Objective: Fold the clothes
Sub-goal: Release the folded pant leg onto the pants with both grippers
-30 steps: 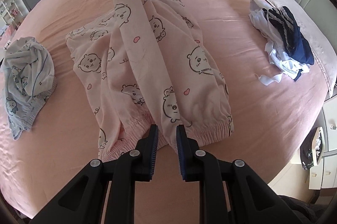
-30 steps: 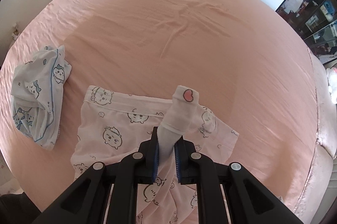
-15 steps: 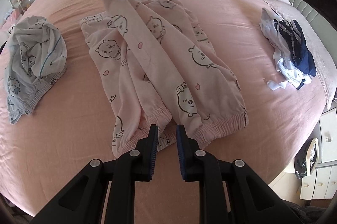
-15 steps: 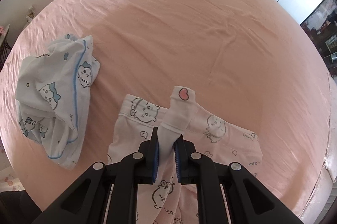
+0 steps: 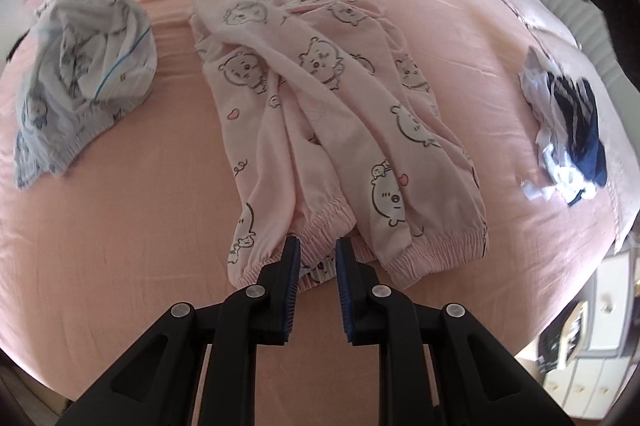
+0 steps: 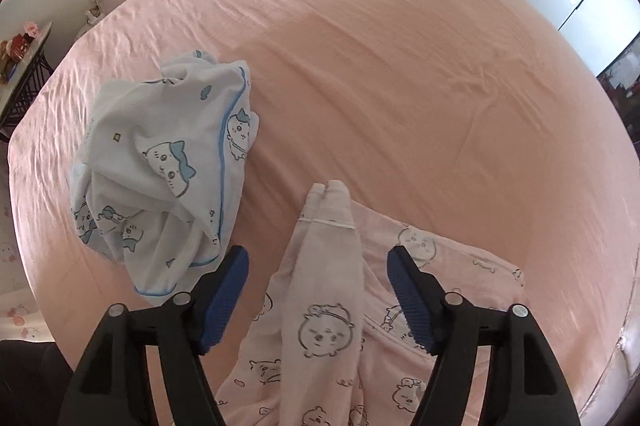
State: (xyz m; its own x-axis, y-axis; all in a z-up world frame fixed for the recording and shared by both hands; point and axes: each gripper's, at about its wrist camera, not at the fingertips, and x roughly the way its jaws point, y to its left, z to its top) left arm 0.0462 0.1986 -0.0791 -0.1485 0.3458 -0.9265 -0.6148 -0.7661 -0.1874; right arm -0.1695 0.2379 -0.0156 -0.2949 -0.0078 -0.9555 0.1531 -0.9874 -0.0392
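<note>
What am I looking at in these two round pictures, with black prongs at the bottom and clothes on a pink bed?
The prongs are hand-held two-finger grippers, one in each of a person's hands, each carrying a fisheye camera looking along its fingers. One picture is from the left gripper, the other from the right gripper. On the pink bed sheet lie pink bear-print pajama pants, a crumpled white and blue pajama piece beside them, and a navy and white heap further off. The right gripper stands wide open above the pants' waist end, holding nothing. The left one sits at the cuffs with a narrow gap; nothing is clamped.
</note>
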